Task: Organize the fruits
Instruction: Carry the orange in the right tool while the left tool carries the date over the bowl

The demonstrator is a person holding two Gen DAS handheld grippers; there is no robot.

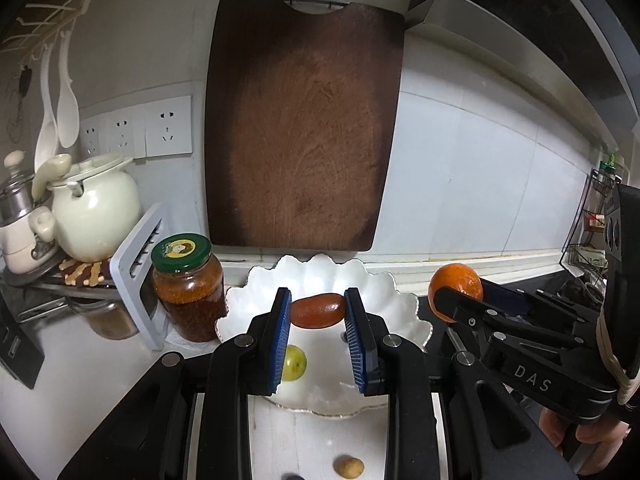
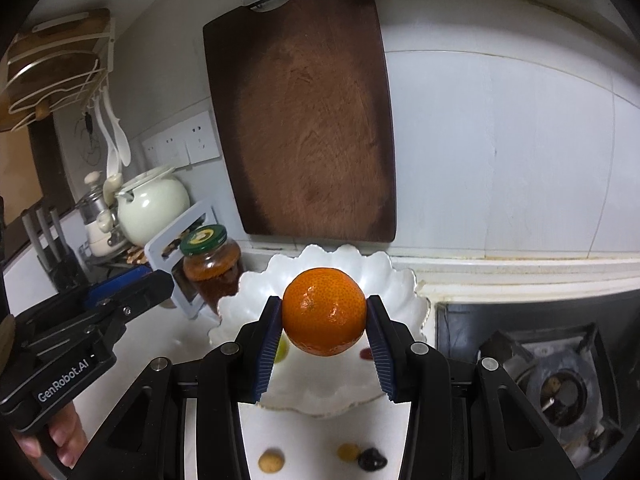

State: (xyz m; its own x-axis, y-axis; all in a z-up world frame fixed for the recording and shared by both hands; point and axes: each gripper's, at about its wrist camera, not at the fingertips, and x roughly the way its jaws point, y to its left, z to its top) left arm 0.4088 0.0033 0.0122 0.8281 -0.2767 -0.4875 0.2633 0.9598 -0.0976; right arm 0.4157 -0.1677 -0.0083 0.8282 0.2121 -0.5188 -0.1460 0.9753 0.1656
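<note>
A white scalloped plate (image 1: pixel 384 300) (image 2: pixel 400 280) sits on the counter below a leaning cutting board. On it lie a red oblong fruit (image 1: pixel 318 311) and a small green fruit (image 1: pixel 295 363). My left gripper (image 1: pixel 318 312) hovers over the plate, open, its blue pads on either side of the red fruit without touching it. My right gripper (image 2: pixel 324 312) is shut on an orange (image 2: pixel 324 311) and holds it above the plate; the orange also shows in the left wrist view (image 1: pixel 455 287). The green fruit (image 2: pixel 282 350) and the red fruit (image 2: pixel 365 354) peek out beside the pads.
A brown cutting board (image 1: pixel 304 120) leans on the wall behind the plate. A jar with a green lid (image 1: pixel 188 284), a white rack and a cream pot (image 1: pixel 94 212) stand at left. A gas stove (image 2: pixel 560 380) is at right. Small tan (image 2: pixel 271 461) and dark (image 2: pixel 371 459) fruits lie on the near counter.
</note>
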